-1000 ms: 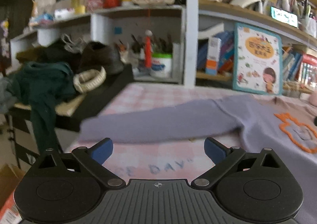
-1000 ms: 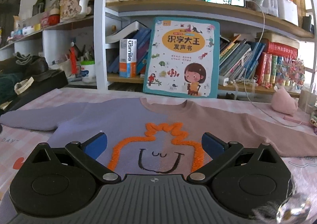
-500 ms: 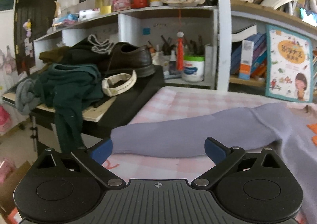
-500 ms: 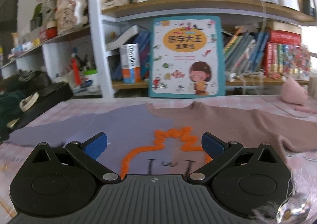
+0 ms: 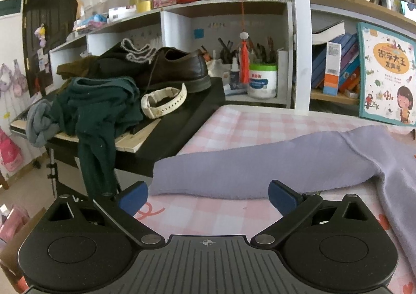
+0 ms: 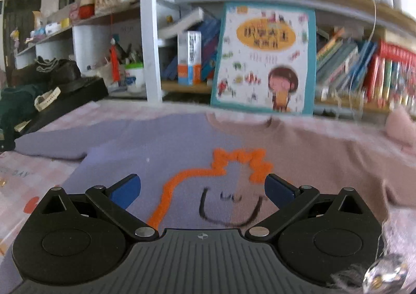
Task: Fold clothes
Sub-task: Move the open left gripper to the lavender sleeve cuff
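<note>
A sweater [image 6: 182, 143], half lilac and half dusty pink, lies flat and face up on the pink checked cloth [image 5: 234, 122]. An orange outline and a black smile [image 6: 228, 205] mark its chest. Its lilac left sleeve [image 5: 247, 166] stretches out sideways, the cuff close to the table's left edge. My left gripper [image 5: 208, 196] hangs open just in front of that cuff, nothing between its blue fingertips. Over the sweater's chest my right gripper [image 6: 202, 191] also stands open and empty. The pink right sleeve [image 6: 364, 143] runs off to the right, blurred.
Left of the table a black stand [image 5: 182, 122] carries a brown shoe [image 5: 179, 67], a white strap [image 5: 163, 101] and dark green clothes [image 5: 96, 106]. Shelves of books stand behind, with a picture book [image 6: 262, 59] leaning at the table's back edge. A pink plush [image 6: 400, 125] sits far right.
My left gripper has swung left and come closer to the lilac sleeve's cuff. My right gripper has moved forward and lower over the sweater's chest. Both stayed open.
</note>
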### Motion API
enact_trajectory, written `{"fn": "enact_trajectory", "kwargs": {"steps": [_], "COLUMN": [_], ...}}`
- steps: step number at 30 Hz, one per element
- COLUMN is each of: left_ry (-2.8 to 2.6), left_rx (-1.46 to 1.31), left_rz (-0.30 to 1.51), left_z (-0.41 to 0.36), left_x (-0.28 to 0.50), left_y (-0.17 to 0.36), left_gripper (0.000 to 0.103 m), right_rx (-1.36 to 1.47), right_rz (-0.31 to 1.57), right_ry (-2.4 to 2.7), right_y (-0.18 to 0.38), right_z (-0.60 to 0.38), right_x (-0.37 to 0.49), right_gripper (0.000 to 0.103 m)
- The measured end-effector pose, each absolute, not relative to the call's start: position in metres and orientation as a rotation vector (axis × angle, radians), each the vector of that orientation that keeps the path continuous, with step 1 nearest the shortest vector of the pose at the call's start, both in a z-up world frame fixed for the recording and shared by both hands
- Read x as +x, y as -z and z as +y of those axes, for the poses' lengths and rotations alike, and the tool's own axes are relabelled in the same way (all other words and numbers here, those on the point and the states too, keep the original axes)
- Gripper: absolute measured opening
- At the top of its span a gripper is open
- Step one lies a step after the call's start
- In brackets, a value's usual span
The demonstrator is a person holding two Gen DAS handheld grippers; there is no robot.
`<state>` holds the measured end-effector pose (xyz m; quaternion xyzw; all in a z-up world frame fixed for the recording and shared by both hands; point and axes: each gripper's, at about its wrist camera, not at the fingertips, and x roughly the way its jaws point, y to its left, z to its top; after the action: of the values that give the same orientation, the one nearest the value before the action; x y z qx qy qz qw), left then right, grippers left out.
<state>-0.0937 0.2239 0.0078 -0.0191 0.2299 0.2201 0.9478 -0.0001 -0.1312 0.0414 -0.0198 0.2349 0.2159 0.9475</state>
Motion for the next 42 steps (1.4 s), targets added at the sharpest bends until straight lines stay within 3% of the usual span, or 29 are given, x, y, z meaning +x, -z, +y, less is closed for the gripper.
{"fn": "enact_trajectory", "kwargs": {"steps": [14,29,42], "left_ry": [-0.541,-0.632,-0.603], "left_rx": [-0.096,-0.028,-0.068], "left_rz": [0.464,0.506,0.511], "left_z": [0.235,0.229,0.233], "left_x": [-0.098,-0.091,-0.094], "left_y": [-0.007,-0.006,-0.004], "left_gripper": [0.101,0.101,0.101], "right_rx": [0.048,-0.156,-0.189], "right_rz": [0.554,0.429,0.466], "right_ry": [-0.417,-0.481,-0.506], "right_y": [-0.035,-0.042,-0.037], "right_z": [-0.143,-0.112,-0.104], "right_x": [0.010,-0.014,-0.012], "right_gripper": [0.102,0.102,0.103]}}
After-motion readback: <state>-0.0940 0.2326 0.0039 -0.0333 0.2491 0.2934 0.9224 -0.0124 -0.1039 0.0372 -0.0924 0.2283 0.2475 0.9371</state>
